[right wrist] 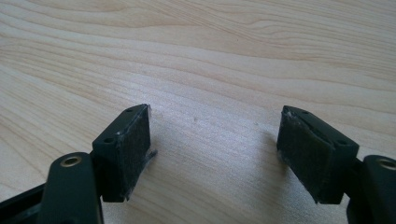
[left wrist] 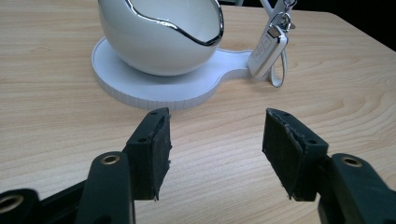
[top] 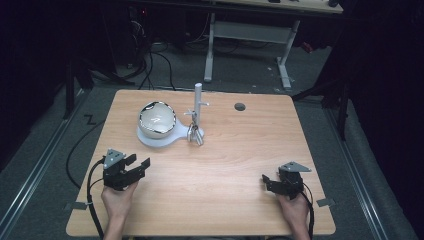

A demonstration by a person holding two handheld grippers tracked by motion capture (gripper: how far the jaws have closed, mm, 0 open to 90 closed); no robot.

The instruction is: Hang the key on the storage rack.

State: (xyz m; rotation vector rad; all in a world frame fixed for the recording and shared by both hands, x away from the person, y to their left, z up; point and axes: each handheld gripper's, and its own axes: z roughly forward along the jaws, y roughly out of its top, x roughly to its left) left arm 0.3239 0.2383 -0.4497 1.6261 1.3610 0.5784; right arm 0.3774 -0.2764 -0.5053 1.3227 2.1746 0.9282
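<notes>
You are working at a wooden table (top: 225,200) that is sitting in a dark room, with bare wood lying all across the near half. On the far left half a flat white base (top: 152,140) is carrying a white egg-shaped bowl (top: 157,119) with a chrome rim, and from the base's narrow right lobe a white post (top: 198,102) with short pegs is rising upright. A white key fob (top: 195,134) on its ring is hanging from that post, its foot resting by the base — in the left gripper view the key fob (left wrist: 267,52) is leaning with its long axis tilted from upper right to lower left, a white loop trailing beside it.

Your left gripper (top: 137,165) is sitting near the table's near-left corner, jaws standing fairly wide with nothing between the pads (left wrist: 161,154). It is pointing up and to the right across the table, so the fob is lying ahead of it and off to its right, past the bowl's near side. Your right gripper (top: 266,180) is resting near the near-right edge, jaws also spread wide and empty over bare wood (right wrist: 210,70).

The left gripper is looking the nearer of the two to the fob. The coming reach is probably going to turn on skirting the base's rim — open wood is lying to the right of the post, while the bowl is crowding its left.
</notes>
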